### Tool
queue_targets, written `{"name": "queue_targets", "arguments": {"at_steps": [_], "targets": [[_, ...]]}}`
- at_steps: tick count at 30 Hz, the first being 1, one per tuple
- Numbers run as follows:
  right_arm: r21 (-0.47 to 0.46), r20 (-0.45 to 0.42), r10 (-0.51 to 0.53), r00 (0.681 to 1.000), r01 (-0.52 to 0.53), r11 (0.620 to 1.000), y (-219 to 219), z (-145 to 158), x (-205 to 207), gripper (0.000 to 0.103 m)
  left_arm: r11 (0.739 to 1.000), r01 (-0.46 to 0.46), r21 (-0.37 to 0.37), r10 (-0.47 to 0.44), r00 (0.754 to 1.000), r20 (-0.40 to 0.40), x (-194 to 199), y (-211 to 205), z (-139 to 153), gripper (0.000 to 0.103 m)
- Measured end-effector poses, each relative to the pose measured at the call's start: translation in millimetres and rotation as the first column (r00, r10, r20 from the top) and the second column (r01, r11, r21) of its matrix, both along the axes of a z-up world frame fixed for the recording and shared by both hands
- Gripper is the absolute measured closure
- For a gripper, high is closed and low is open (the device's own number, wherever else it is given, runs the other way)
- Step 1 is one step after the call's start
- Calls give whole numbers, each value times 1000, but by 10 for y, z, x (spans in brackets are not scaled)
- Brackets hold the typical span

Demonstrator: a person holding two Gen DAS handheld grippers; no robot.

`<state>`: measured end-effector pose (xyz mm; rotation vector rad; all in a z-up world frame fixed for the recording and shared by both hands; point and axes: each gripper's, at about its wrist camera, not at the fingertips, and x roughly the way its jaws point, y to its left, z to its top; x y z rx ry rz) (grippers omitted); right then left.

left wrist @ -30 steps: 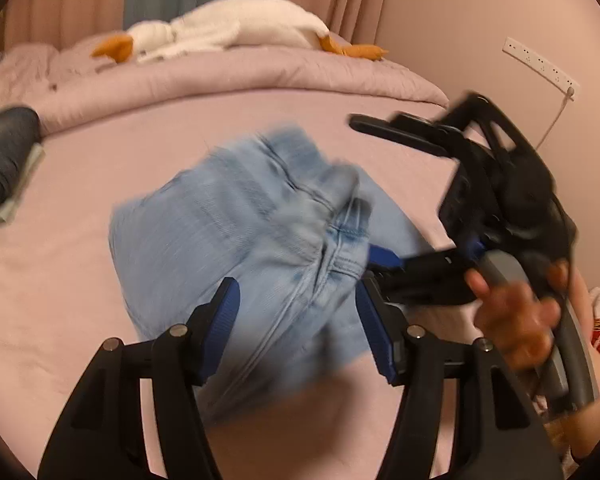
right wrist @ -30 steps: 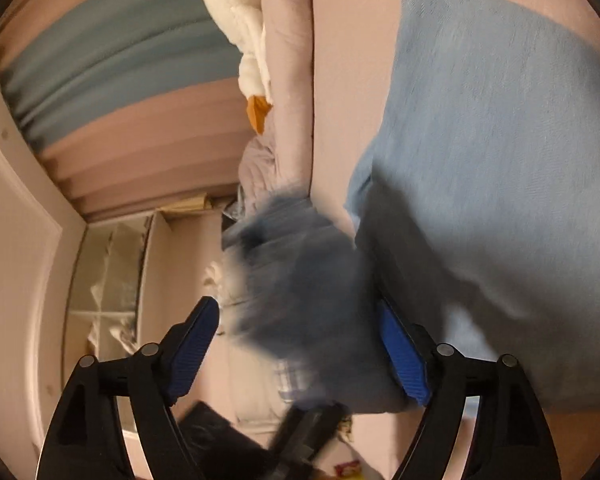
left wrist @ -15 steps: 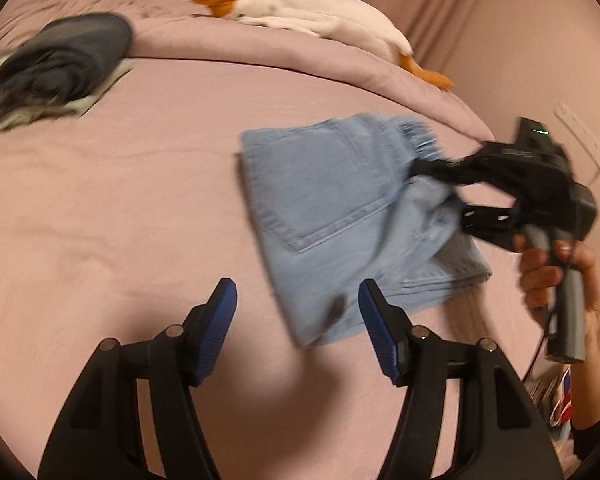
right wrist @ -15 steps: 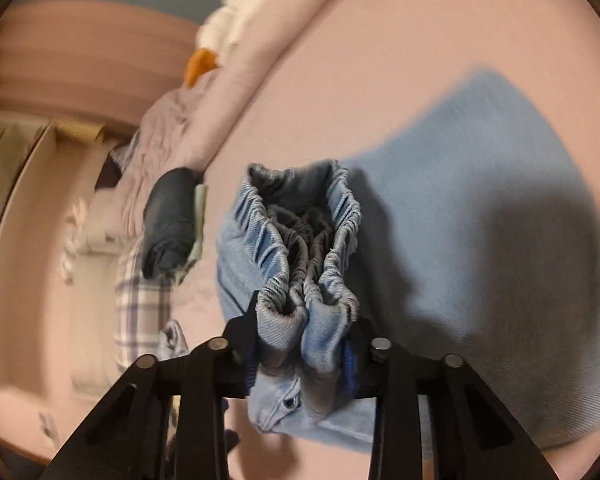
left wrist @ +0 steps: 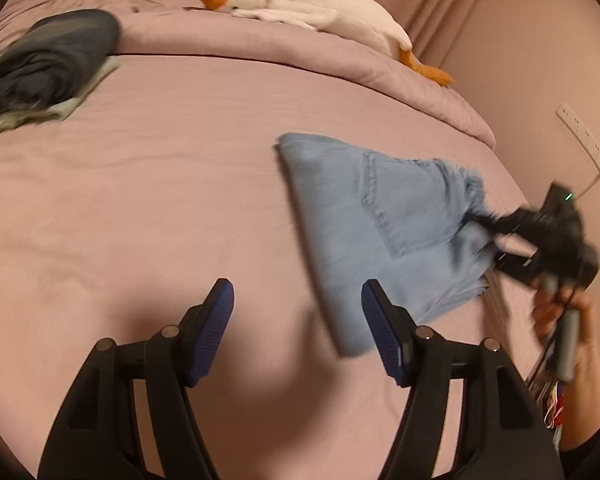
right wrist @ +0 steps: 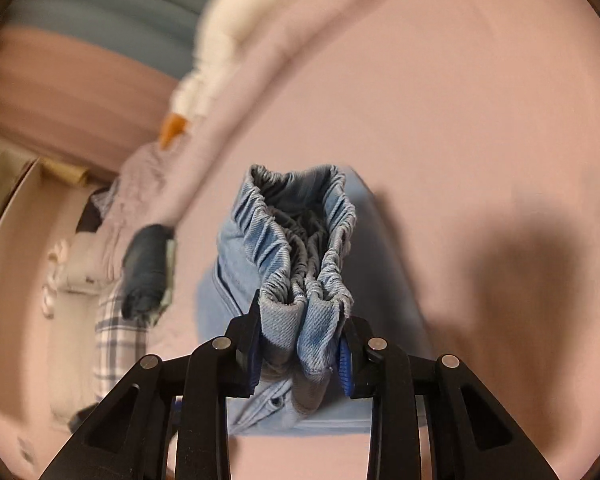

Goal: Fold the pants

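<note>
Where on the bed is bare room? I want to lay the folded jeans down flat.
Widest bare patch: pink sheet between dark folded clothes, jeans and left gripper. Crowded: the duvet with the plush goose, and the edge by the right gripper.

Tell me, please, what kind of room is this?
Most likely a bedroom: a wide bed with a pink sheet, a rumpled pink duvet along its far side, and a plush goose lying on it.
</note>
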<state>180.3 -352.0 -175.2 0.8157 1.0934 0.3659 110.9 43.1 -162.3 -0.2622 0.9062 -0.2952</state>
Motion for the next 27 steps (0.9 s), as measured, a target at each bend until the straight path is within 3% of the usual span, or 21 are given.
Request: {"name": "queue_targets", "arguments": {"at_steps": [4,7,9,11,14,18,21,23,24,27], "targets": [[42,0,-45,999,45,998,-60,-165,-59,72,998,55,-1,-55,998,17,299,-248,93,37],[27,-14,-26,1000,26,999,-65,-140,-87,70,996,67,-58,-67,998,-8,544,-377,80,37],[-20,-6,-15,1000,15,1000,-174,-46,-133,61,997,54,-61,-55,998,-17,683,-455,65,37],[-136,46,-16,999,22,991,-206,217,-184,51,998,54,-42,-55,998,-13,750,-531,63,37],[-362,200,24,980,51,931,-97,549,-193,51,994,82,70,-82,997,4,780,-682,34,37],[-477,306,276,911,-105,873,444,869,-1,53,970,146,193,-132,988,-84,899,-868,-192,37],[-580,253,378,891,-173,796,827,751,242,54,963,178,201,-160,982,-101,947,-875,-265,33],[-633,182,397,900,-202,747,928,547,370,54,964,184,191,-164,980,-117,986,-862,-253,33],[-678,133,405,905,-215,703,977,398,437,54,962,190,195,-168,978,-123,1002,-865,-249,32],[-713,116,423,899,-222,665,1041,280,482,54,958,187,217,-164,979,-119,972,-872,-214,31]]}}
